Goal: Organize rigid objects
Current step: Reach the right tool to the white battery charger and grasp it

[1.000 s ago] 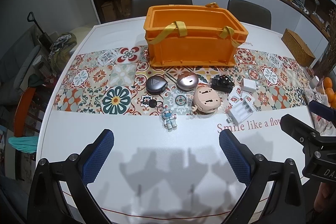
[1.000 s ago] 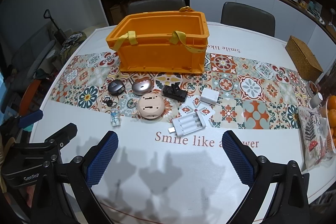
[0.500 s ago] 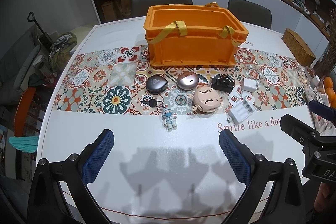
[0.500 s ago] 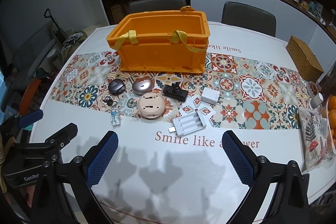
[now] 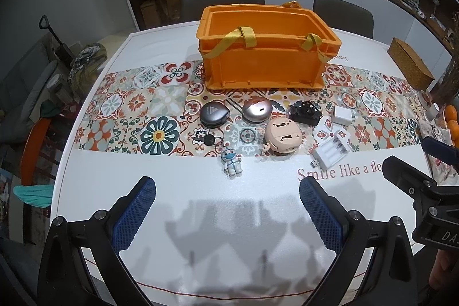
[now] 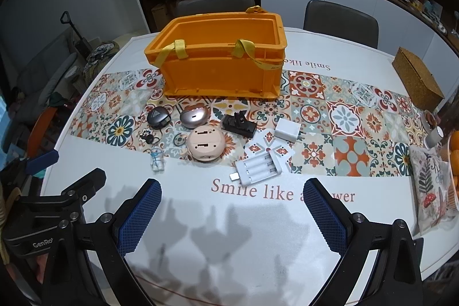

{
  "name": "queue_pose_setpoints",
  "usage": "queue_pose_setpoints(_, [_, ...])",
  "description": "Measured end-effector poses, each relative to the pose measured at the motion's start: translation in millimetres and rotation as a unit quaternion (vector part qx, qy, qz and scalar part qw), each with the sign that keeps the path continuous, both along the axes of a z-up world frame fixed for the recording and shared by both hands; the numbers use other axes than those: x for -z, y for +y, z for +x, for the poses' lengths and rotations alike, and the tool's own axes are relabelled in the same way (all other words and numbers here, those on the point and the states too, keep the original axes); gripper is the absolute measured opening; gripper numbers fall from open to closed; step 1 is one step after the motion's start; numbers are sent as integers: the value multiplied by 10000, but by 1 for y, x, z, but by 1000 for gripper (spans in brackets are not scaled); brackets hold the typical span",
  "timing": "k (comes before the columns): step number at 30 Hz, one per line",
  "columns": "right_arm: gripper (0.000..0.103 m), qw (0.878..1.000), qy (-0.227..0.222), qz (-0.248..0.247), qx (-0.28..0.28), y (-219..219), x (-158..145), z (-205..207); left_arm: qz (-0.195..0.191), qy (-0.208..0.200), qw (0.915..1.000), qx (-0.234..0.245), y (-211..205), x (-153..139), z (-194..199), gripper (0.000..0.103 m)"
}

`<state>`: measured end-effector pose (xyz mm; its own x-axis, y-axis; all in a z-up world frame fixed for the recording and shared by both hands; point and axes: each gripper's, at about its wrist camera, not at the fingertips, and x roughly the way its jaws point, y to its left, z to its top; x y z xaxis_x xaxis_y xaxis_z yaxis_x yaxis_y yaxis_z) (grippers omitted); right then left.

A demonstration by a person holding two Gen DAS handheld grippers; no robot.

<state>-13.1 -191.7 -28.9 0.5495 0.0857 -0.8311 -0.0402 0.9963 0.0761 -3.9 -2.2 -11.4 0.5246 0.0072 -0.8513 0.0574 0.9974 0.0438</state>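
An orange crate (image 5: 266, 68) (image 6: 221, 73) with yellow straps stands on the tiled runner. In front of it lie a dark grey case (image 5: 214, 114) (image 6: 158, 116), a silver case (image 5: 257, 110) (image 6: 194, 116), a black adapter (image 5: 304, 113) (image 6: 238, 126), a beige round toy (image 5: 283, 136) (image 6: 205, 144), a white charger cube (image 5: 342, 115) (image 6: 287, 131), a white battery holder (image 5: 330, 151) (image 6: 259, 169) and an astronaut keychain (image 5: 231, 161) (image 6: 157, 159). My left gripper (image 5: 226, 208) and right gripper (image 6: 232, 208) are both open and empty, above the white table in front of the objects.
A woven box (image 5: 410, 68) (image 6: 417, 82) sits at the far right. Oranges (image 6: 453, 151) and a patterned cloth (image 6: 431, 185) lie at the right edge. Two chairs (image 6: 340, 19) stand behind the table. The table's front edge is close below the grippers.
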Motion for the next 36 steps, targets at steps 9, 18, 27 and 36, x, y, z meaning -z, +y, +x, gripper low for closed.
queue_pose_setpoints(9, [100, 9997, 198, 125, -108, -8, 11, 16, 7, 185, 9994, -306, -4, 10, 12, 102])
queue_pose_setpoints(18, [100, 9982, 465, 135, -357, -15, 35, 45, 80, 365, 9964, -767, -9, 32, 27, 102])
queue_pose_setpoints(27, [100, 9954, 697, -139, -639, -19, 63, 74, 182, 579, 9939, -918, -25, 60, 39, 102])
queue_pose_setpoints(36, [100, 9918, 1039, -40, -747, -30, 107, 93, 310, 847, 9911, -978, -40, 87, 46, 102])
